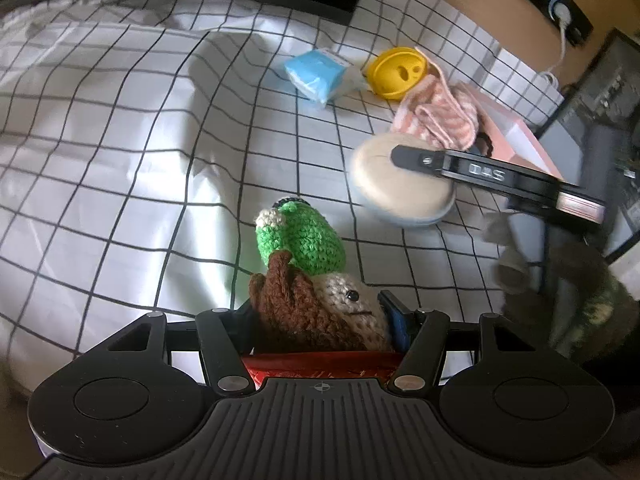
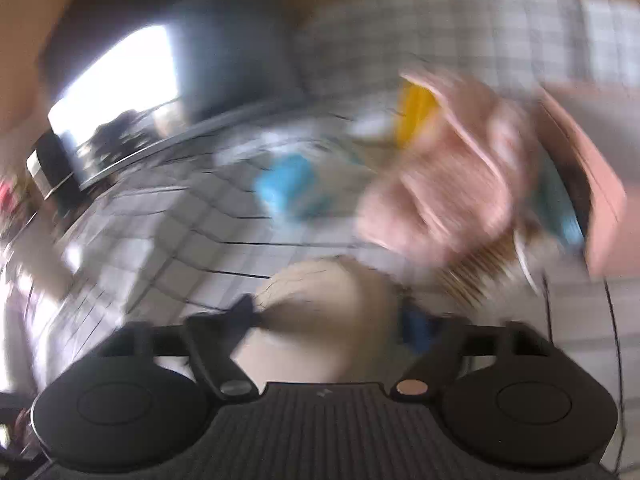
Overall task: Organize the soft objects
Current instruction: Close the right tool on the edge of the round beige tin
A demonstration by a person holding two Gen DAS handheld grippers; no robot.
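My left gripper [image 1: 320,312] is shut on a crocheted doll [image 1: 320,280] with brown hair, a cream face and a green body, held over the checked sheet [image 1: 120,140]. My right gripper [image 2: 326,312] is shut on a round cream cushion [image 2: 320,304]; in the left wrist view the cushion [image 1: 400,188] hangs over the sheet with a black finger [image 1: 440,160] across it. A pink knitted piece [image 1: 440,116] lies on a pink box [image 1: 516,140]. The right wrist view is heavily blurred.
A blue packet [image 1: 316,74] and a yellow round toy [image 1: 396,72] lie on the sheet further back. A wooden headboard [image 1: 460,8] with a socket and cable runs along the far side. The bed edge is at right.
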